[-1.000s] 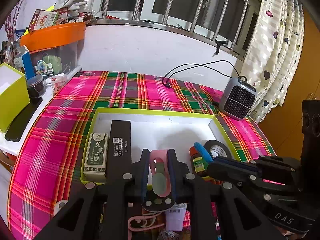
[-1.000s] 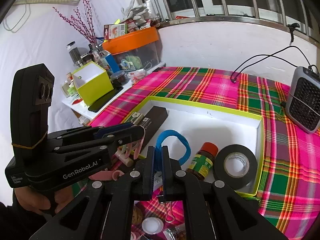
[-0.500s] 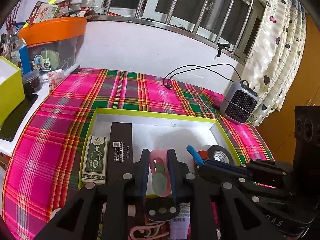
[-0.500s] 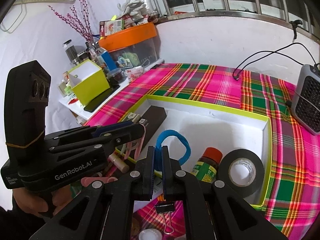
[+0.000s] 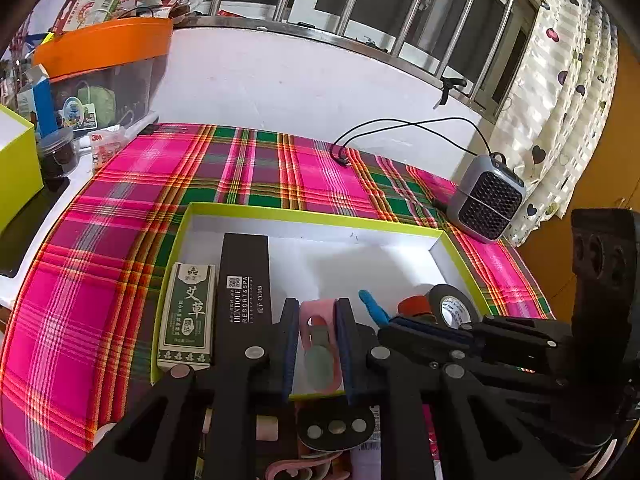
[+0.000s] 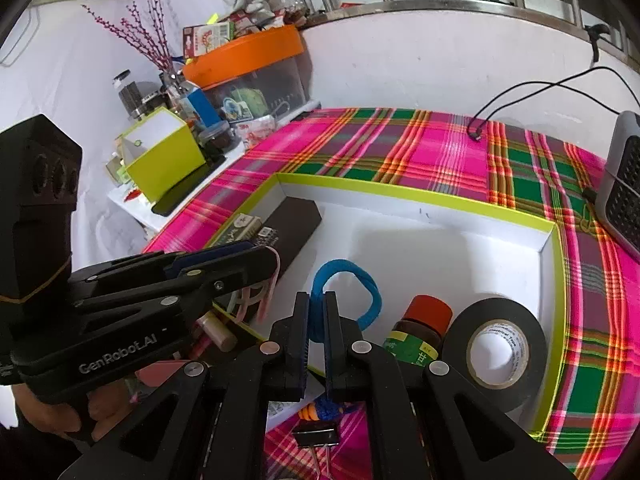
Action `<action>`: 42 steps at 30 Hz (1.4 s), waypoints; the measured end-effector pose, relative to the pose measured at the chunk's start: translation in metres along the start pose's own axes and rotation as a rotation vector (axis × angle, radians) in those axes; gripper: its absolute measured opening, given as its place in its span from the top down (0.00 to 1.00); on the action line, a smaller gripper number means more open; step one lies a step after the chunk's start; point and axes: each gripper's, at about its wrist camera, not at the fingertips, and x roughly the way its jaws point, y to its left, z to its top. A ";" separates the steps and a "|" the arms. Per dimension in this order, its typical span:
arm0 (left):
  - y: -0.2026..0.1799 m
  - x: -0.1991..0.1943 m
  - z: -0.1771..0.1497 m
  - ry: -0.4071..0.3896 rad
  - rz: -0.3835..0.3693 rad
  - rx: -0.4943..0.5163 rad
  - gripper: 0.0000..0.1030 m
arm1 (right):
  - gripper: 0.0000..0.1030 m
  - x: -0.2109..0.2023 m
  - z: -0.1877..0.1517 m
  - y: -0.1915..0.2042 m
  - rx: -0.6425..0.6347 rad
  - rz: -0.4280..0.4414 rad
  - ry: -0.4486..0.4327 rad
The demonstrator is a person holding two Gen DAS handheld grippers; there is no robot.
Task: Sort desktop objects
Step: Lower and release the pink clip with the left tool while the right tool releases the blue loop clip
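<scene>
- Nearest the right wrist camera, a black metal binder clip (image 6: 315, 438) is lying on the pink-and-green plaid tablecloth (image 6: 420, 148), below the fingers.
- The right gripper (image 6: 316, 310) is pinching a blue fuzzy loop of cord (image 6: 347, 280), its fingers pressed nearly together on the strand; the loop is hanging over the near part of the shallow white tray with a lime-green rim (image 6: 400, 194).
- The left gripper (image 5: 318, 320) is clamping a flat pink plastic piece with cut-out slots (image 5: 318, 344) between its fingers, over the tray's near rim.
- Inside the tray, at its right end, a small brown bottle with a red cap (image 6: 422, 334) and a black roll of electrical tape (image 6: 496, 350) are sitting side by side.
- At its left end, a long black carton (image 5: 244, 280) and a green-and-white carton printed with Chinese characters (image 5: 188, 316) are lying side by side.
- Farther back, a small grey fan heater (image 5: 486, 208) is standing on the tablecloth.
</scene>
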 end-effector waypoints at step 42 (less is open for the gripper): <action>0.004 -0.005 -0.002 0.024 0.062 -0.004 0.82 | 0.81 -0.043 -0.016 -0.004 0.063 -0.009 -0.044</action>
